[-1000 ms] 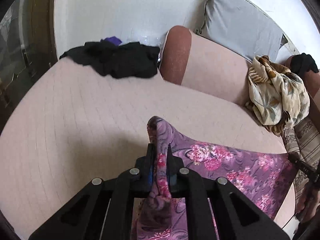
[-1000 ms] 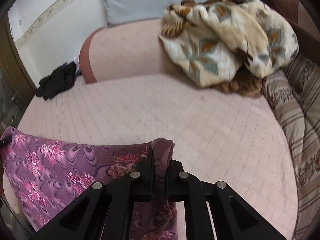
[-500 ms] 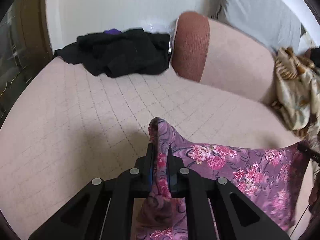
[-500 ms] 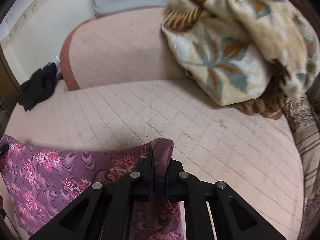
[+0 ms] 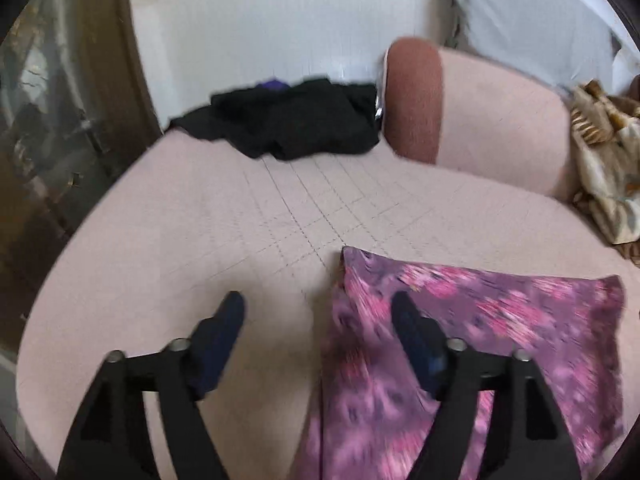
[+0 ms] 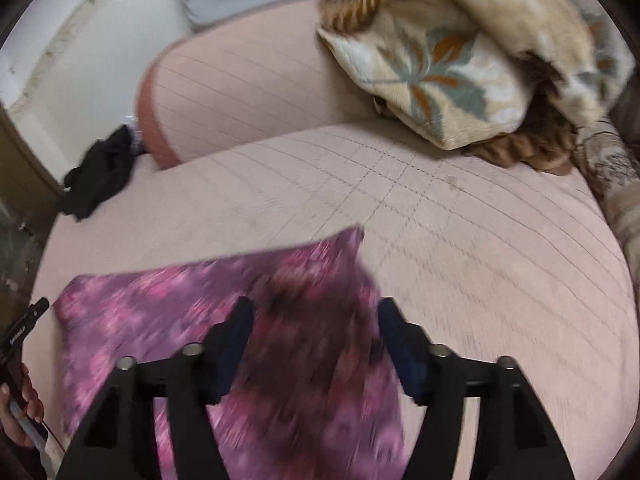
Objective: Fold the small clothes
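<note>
I am spreading both grippers, left gripper (image 5: 316,308) and right gripper (image 6: 312,312), fingers just opening, apparently releasing the purple garment (image 5: 480,320) onto the near bed (image 5: 200,220).

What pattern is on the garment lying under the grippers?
Purple garment with pink flowers and dark swirls; blurred, clearest in the left wrist view.

Left gripper (image 5: 318,310) and right gripper (image 6: 316,316), jaws just opened wide, nothing clamped, angled downward.
</note>
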A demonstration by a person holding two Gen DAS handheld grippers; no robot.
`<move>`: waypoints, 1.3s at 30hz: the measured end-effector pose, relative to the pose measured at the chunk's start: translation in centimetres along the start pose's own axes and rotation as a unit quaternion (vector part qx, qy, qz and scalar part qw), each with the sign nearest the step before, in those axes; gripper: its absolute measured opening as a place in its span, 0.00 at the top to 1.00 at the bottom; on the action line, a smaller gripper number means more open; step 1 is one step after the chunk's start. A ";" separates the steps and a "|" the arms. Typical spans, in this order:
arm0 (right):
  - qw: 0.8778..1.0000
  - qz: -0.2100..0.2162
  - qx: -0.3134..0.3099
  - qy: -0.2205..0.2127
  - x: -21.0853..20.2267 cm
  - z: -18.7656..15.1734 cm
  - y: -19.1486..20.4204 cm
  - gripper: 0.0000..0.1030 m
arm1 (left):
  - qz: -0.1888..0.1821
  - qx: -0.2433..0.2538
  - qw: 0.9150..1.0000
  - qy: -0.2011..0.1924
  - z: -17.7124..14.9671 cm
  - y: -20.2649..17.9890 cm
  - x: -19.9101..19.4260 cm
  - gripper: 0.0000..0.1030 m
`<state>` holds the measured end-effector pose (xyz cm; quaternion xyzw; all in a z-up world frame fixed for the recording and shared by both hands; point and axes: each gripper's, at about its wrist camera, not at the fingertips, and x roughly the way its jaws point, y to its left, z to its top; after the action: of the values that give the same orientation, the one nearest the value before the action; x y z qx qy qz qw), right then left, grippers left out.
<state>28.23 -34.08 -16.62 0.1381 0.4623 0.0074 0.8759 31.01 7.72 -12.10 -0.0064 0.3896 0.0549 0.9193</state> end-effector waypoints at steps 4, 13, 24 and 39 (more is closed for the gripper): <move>0.999 0.036 0.008 -0.006 -6.9 -5.1 1.9 0.28 | -0.015 0.017 1.000 -0.020 -3.2 -1.0 -7.6 0.21; 0.997 0.073 0.010 0.007 -16.4 -16.2 5.1 0.22 | -0.045 0.046 0.998 -0.023 -10.7 -3.5 -16.5 0.17; 0.995 0.092 0.003 0.023 -17.9 -20.1 6.6 0.22 | -0.026 0.014 0.999 0.016 -13.1 -2.0 -15.7 0.17; 0.983 0.144 -0.101 0.048 -12.2 -14.3 20.7 0.22 | -0.114 -0.092 0.988 0.057 -10.4 4.0 -8.0 0.17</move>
<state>12.00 -12.52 -9.26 0.1133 0.4756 0.1871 0.8520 17.56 10.37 -13.48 -0.1386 0.4315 -0.0149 0.8913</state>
